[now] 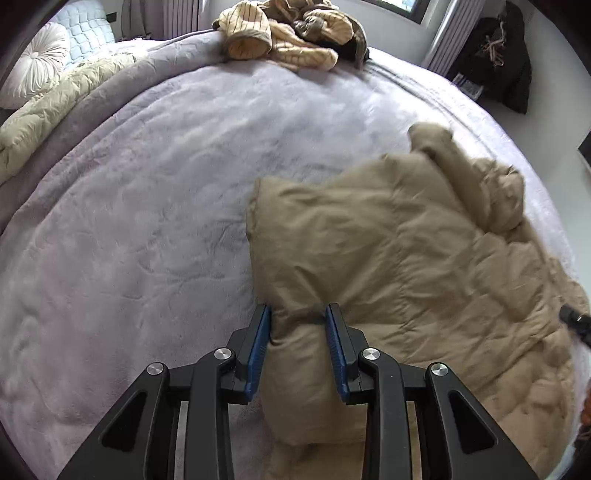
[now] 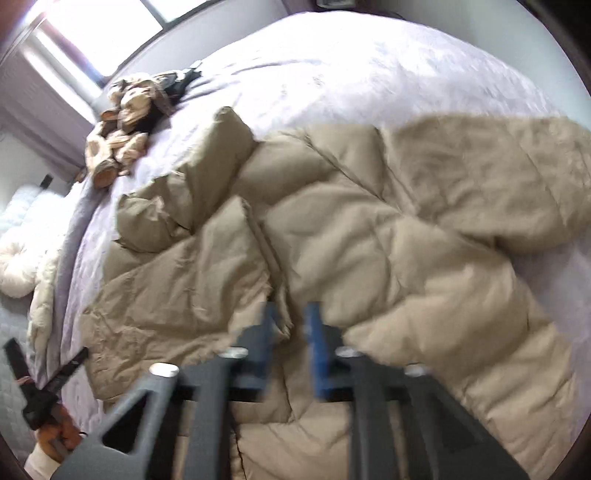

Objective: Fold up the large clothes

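Note:
A tan puffer jacket (image 1: 424, 258) lies rumpled on the bed, at the right in the left wrist view. My left gripper (image 1: 298, 314) is shut on a thick fold of its edge; the fabric fills the gap and narrows between the blue pads (image 1: 260, 332). The right wrist view is blurred: the jacket (image 2: 369, 240) spreads across the middle, one sleeve bunched at upper left. My right gripper (image 2: 291, 317) hovers over its front seam, jaws slightly apart, a thin fabric edge loose between them. The left gripper (image 2: 44, 387) also shows at lower left, held by a hand (image 2: 62, 432).
A lilac blanket (image 1: 147, 221) covers the bed. A pile of striped beige clothes (image 1: 280, 33) sits at the far edge. A cream duvet (image 1: 44, 122) and round white pillow (image 1: 37, 62) lie far left. A dark coat (image 1: 498, 55) hangs beyond the bed.

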`<action>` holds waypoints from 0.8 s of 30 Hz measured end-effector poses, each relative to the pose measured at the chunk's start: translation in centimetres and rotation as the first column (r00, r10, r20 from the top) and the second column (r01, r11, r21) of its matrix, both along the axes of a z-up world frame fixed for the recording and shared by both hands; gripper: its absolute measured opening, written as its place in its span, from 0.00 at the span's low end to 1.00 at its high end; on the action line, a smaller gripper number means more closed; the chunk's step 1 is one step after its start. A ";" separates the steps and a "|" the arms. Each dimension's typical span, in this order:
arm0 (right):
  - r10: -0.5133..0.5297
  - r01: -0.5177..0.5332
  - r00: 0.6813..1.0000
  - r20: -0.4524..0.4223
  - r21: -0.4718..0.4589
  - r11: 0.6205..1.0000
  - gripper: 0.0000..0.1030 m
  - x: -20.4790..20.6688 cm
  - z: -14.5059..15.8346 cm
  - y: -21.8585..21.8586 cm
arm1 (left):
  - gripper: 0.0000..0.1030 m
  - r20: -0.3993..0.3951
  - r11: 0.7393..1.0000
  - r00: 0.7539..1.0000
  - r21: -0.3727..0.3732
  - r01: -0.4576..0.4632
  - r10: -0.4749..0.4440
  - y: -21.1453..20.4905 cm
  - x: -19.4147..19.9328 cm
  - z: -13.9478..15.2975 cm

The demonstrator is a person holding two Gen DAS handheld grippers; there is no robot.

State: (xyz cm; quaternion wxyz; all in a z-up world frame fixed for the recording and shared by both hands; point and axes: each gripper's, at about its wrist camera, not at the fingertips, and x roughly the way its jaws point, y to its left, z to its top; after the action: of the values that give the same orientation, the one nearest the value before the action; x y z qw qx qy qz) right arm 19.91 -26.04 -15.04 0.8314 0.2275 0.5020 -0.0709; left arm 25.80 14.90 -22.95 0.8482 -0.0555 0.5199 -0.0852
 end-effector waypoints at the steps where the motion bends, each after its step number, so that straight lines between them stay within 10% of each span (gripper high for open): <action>1: 0.029 -0.029 1.000 0.002 0.008 1.000 0.11 0.5 -0.2 0.4 | 0.32 -0.010 1.000 1.000 0.009 -0.010 0.010 0.0 0.2 -0.6; 9: 0.095 -0.095 0.991 -0.089 0.006 0.995 0.06 1.7 -5.9 1.5 | 0.45 -0.032 0.998 0.998 0.042 -0.052 0.053 0.1 0.9 -2.4; 24: 0.033 -0.025 0.993 -0.112 0.067 0.997 0.11 -3.5 -2.4 -1.1 | 0.47 -0.045 0.994 0.999 0.104 -0.019 0.024 -2.5 -4.5 3.8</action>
State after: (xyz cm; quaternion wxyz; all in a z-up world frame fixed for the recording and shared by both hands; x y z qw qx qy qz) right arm 16.41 -27.12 -17.43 0.7946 0.2429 0.5537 -0.0552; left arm 21.33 12.42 -19.11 0.8384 -0.0190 0.5426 -0.0477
